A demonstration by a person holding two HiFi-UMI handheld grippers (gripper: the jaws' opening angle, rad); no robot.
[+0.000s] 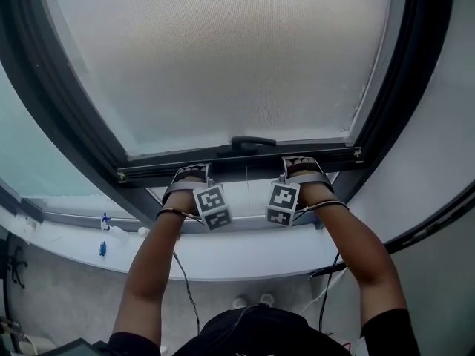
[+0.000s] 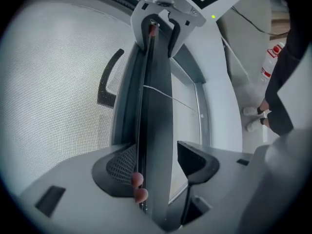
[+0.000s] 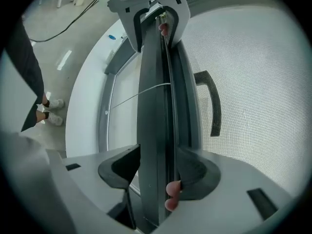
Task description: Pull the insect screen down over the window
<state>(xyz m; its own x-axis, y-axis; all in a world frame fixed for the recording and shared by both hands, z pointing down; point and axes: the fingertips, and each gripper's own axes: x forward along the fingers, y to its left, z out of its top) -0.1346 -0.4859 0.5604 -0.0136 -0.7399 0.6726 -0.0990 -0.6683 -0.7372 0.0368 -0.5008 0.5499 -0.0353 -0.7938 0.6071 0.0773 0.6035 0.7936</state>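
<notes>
Two tools are on the bar at once. The left tool [image 1: 191, 173] and the right tool [image 1: 300, 162] sit side by side on the bottom bar [image 1: 237, 163] of the insect screen [image 1: 223, 50], one on each side of the black handle [image 1: 252, 142] at its middle. Each marker cube faces the head camera, and both forearms reach up from below.

The left gripper view looks straight along the bar [image 2: 155, 106], and the left tool [image 2: 155, 160] has its jaws on either side of the rail. The ribbed jaw presses the mesh side and the plain jaw is closed in on the other side. Two fingertips [image 2: 138, 180] press against the bar beside the ribbed jaw. The right tool [image 2: 161, 13] grips the same rail at the far end of this view, and the handle [image 2: 108, 79] stands off to the left on the mesh.

The right gripper view mirrors it. The right tool [image 3: 158, 167] is clamped on the bar [image 3: 156, 106] with both jaws against it, and fingertips [image 3: 173, 188] are tucked in by the mesh-side jaw. The handle [image 3: 209, 104] sits on the right.

The screen covers most of the opening inside the dark window frame [image 1: 52, 102]. Its bar hangs above the white sill [image 1: 223, 262], apart from it, with a strip of window between them. A thin cord [image 2: 170, 96] runs across below the bar.
</notes>
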